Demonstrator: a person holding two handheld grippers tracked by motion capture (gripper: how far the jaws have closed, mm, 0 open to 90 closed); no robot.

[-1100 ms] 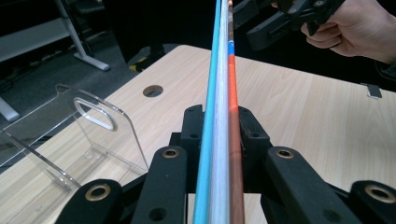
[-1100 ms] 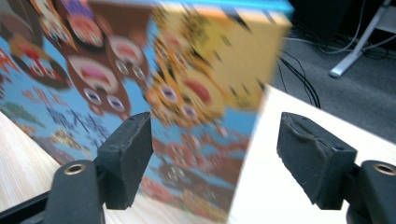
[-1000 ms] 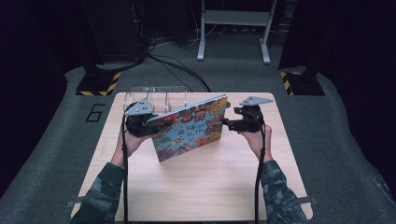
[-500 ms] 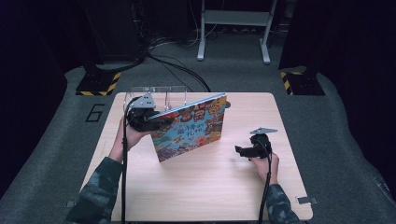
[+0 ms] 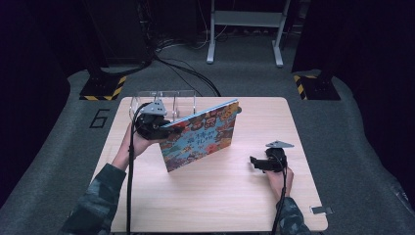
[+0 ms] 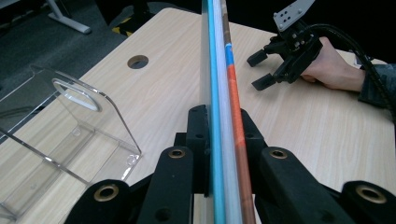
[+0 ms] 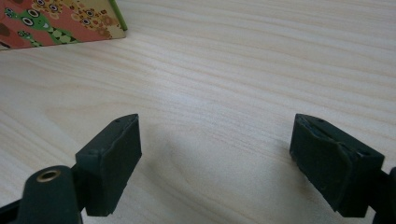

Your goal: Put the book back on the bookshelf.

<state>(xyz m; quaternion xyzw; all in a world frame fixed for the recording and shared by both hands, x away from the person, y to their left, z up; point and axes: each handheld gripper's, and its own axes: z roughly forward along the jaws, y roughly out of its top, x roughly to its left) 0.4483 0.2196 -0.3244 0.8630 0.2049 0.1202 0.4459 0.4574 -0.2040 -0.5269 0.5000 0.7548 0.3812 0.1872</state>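
Across the pale wooden surface (image 5: 220,196), which stands on grey carpet in a dark room, a clear acrylic stand (image 5: 161,100) sits at the far left corner. Just beside it, the left gripper (image 5: 159,128) is clamped on the edge of a colourful picture book (image 5: 200,137), held upright with its lower corner on the wood. Well apart, the right gripper (image 5: 255,162) rests low, jaws wide and holding nothing. Cables (image 5: 181,68) and a metal frame (image 5: 244,29) lie beyond.
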